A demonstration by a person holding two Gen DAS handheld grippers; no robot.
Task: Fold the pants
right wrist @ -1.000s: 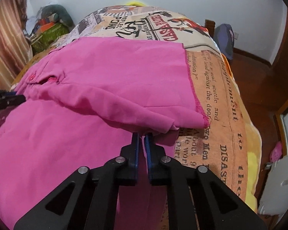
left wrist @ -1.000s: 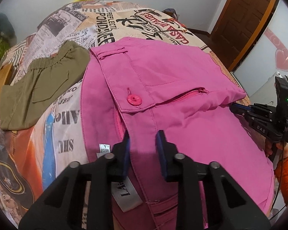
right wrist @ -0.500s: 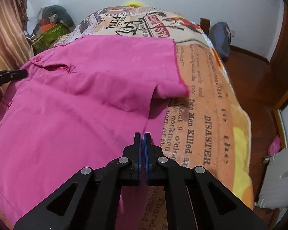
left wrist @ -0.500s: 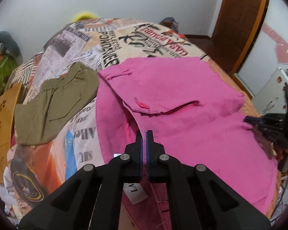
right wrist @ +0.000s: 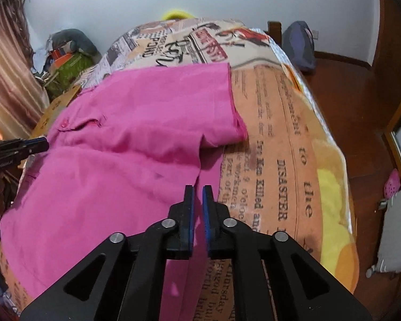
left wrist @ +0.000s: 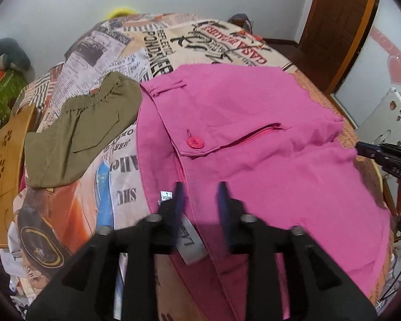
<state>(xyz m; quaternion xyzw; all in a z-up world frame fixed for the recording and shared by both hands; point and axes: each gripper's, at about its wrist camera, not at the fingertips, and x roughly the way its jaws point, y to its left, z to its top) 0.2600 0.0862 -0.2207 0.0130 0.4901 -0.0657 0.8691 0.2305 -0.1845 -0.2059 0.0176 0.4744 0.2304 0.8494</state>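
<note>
On the bed [left wrist: 157, 61], my pink pants [left wrist: 254, 139] lie folded once; both tools, left tool [left wrist: 200, 195] and right tool [right wrist: 197, 200], are opening, nothing gripped, more folds remain.

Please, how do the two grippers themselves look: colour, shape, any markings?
Both the left gripper and the right gripper are matte black, with triangular cut-out arms, round silver rivets and blue pads inside the jaws. Small white lettering, unreadable, marks the side of each. No cables show on them.
</note>
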